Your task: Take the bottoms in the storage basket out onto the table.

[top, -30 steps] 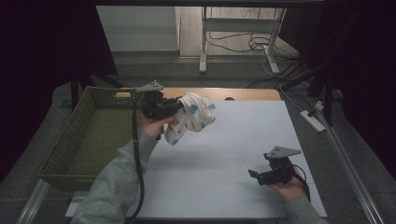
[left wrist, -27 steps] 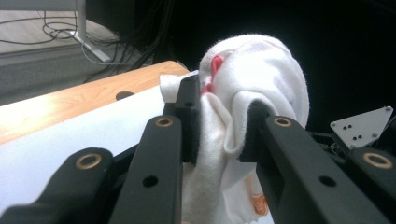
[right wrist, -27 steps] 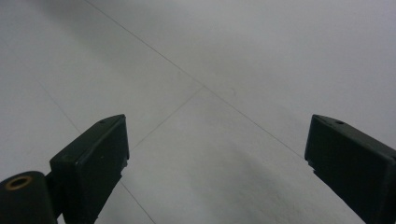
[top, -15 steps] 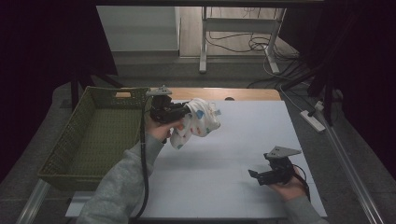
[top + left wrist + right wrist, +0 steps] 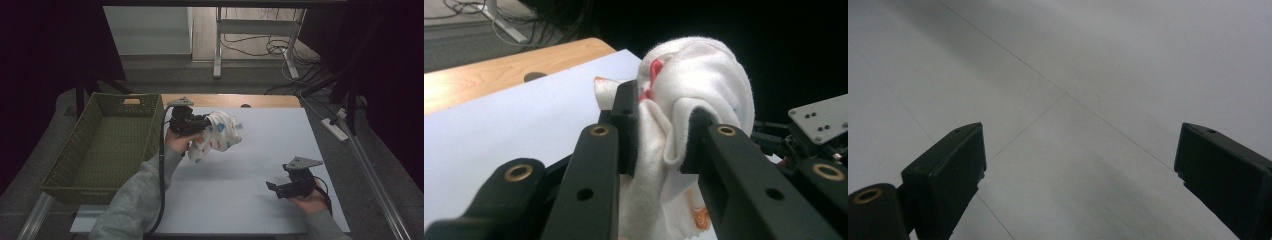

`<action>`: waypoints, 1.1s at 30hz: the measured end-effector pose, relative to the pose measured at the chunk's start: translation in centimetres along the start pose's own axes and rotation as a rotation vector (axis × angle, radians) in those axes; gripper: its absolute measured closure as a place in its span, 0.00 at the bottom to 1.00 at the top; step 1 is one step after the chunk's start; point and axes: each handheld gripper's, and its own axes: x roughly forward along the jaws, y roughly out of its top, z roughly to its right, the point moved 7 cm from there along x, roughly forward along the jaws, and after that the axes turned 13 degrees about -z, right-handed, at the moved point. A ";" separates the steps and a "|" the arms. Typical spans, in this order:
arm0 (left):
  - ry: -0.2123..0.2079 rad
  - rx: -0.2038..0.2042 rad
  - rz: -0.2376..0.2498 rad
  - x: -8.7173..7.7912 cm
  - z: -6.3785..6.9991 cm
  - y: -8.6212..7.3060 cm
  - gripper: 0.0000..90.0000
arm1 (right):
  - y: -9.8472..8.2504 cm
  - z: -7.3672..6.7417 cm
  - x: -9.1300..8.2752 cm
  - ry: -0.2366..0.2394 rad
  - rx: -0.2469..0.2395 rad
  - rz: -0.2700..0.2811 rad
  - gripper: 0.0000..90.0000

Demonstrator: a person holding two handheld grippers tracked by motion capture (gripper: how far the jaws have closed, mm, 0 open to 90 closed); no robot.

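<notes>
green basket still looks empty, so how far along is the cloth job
Nothing looks finished: the green woven basket holds nothing. In hand: the left gripper is clamped on the white cloth with coloured spots, lifted off the white table sheet just right of the basket. The right gripper rests open, low over the sheet. If the basket is the goal, carrying over and releasing is left.

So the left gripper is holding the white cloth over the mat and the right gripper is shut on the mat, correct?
Not quite. The right gripper is open: the right gripper view shows its jaws spread wide with bare mat between them. The rest holds: the left gripper is clamped on the white cloth over the mat.
</notes>
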 end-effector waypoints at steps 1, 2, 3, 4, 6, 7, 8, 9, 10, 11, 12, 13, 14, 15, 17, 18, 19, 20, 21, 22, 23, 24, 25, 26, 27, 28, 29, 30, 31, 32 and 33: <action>0.001 -0.002 -0.010 0.4 -0.1 -0.1 0.84 | 0.0 0.0 0.0 -0.001 0.000 0.000 0.07; -0.001 -0.003 -0.014 0.6 -0.1 -0.1 0.84 | 0.0 0.0 0.0 -0.001 0.000 0.000 0.07; -0.001 -0.003 -0.014 0.6 -0.1 -0.1 0.84 | 0.0 0.0 0.0 -0.001 0.000 0.000 0.07; -0.001 -0.006 -0.021 1.0 -0.2 -0.2 0.84 | 0.0 0.0 0.0 0.000 -0.001 0.001 0.07; 0.000 -0.010 -0.028 1.4 -0.3 -0.3 0.84 | 0.0 0.0 0.0 0.000 0.000 0.001 0.07; 0.001 -0.010 -0.032 1.6 -0.3 -0.4 0.84 | 0.0 0.0 -0.1 -0.001 0.000 0.001 0.07; 0.000 -0.012 -0.037 1.9 -0.4 -0.4 0.84 | 0.0 0.0 -0.1 -0.001 0.000 0.001 0.07; 0.000 -0.012 -0.037 1.9 -0.4 -0.4 0.84 | 0.0 0.0 -0.1 -0.001 0.000 0.001 0.07; -0.001 -0.012 -0.042 2.1 -0.4 -0.5 0.84 | 0.0 0.0 -0.1 -0.001 0.000 0.001 0.07; -0.006 -0.015 -0.054 2.6 -0.4 -0.7 0.84 | 0.0 0.0 0.0 -0.001 -0.001 0.001 0.07; -0.006 -0.015 -0.054 2.6 -0.4 -0.7 0.84 | 0.0 0.0 0.0 -0.001 -0.001 0.001 0.07; -0.007 -0.018 -0.067 3.2 -0.5 -0.9 0.84 | 0.0 0.0 -0.1 -0.001 0.000 0.000 0.07; -0.007 -0.018 -0.067 3.2 -0.5 -0.9 0.84 | 0.0 0.0 -0.1 -0.001 0.000 0.000 0.07; -0.007 -0.023 -0.077 3.7 -0.7 -1.1 0.84 | 0.0 0.0 -0.1 -0.001 0.001 0.000 0.07; -0.006 -0.025 -0.083 4.0 -0.8 -1.3 0.84 | 0.0 0.0 -0.1 -0.001 0.001 0.000 0.07; -0.005 -0.024 -0.102 4.5 -0.9 -1.6 0.84 | 0.0 0.0 -0.1 -0.001 0.001 0.000 0.07; -0.001 -0.023 -0.112 4.8 -1.0 -1.8 0.84 | 0.0 0.0 -0.1 -0.001 0.001 0.000 0.07; 0.002 -0.017 -0.125 5.0 -1.1 -2.1 0.84 | 0.0 0.0 -0.1 -0.001 0.001 0.000 0.07; 0.005 -0.017 -0.136 5.3 -1.1 -2.3 0.84 | 0.0 0.0 -0.1 -0.001 0.001 0.000 0.07; 0.007 -0.019 -0.141 5.6 -1.2 -2.5 0.84 | 0.0 0.1 -0.1 -0.001 0.000 0.001 0.07; 0.007 -0.022 -0.147 5.8 -1.3 -2.7 0.84 | 0.0 0.1 -0.1 -0.001 0.000 0.000 0.07; 0.006 -0.026 -0.151 6.0 -1.4 -2.9 0.84 | 0.0 0.1 -0.1 -0.001 0.001 0.000 0.07; 0.006 -0.026 -0.158 6.2 -1.5 -3.1 0.84 | 0.0 0.1 -0.1 -0.001 0.002 0.000 0.07; 0.006 -0.031 -0.162 6.4 -1.6 -3.2 0.84 | -0.1 0.1 0.0 -0.001 0.003 -0.002 0.07; 0.008 -0.033 -0.168 6.6 -1.7 -3.4 0.84 | -0.1 0.1 0.0 -0.001 0.003 -0.003 0.07; 0.010 -0.036 -0.176 6.8 -1.8 -3.6 0.84 | -0.1 0.1 0.0 -0.001 0.002 -0.004 0.07; 0.009 -0.038 -0.181 6.9 -1.9 -3.7 0.84 | -0.1 0.1 0.0 -0.001 0.003 -0.003 0.07; 0.007 -0.041 -0.187 7.0 -2.0 -3.9 0.84 | -0.1 0.1 0.0 -0.001 0.003 -0.003 0.07; 0.006 -0.041 -0.194 7.2 -2.0 -4.1 0.84 | -0.1 0.1 0.0 -0.002 0.004 -0.003 0.07; 0.006 -0.040 -0.200 7.3 -2.1 -4.3 0.84 | -0.1 0.1 0.0 -0.003 0.003 -0.003 0.07; 0.007 -0.040 -0.207 7.4 -2.1 -4.5 0.84 | -0.1 0.1 -0.1 -0.003 0.004 -0.003 0.07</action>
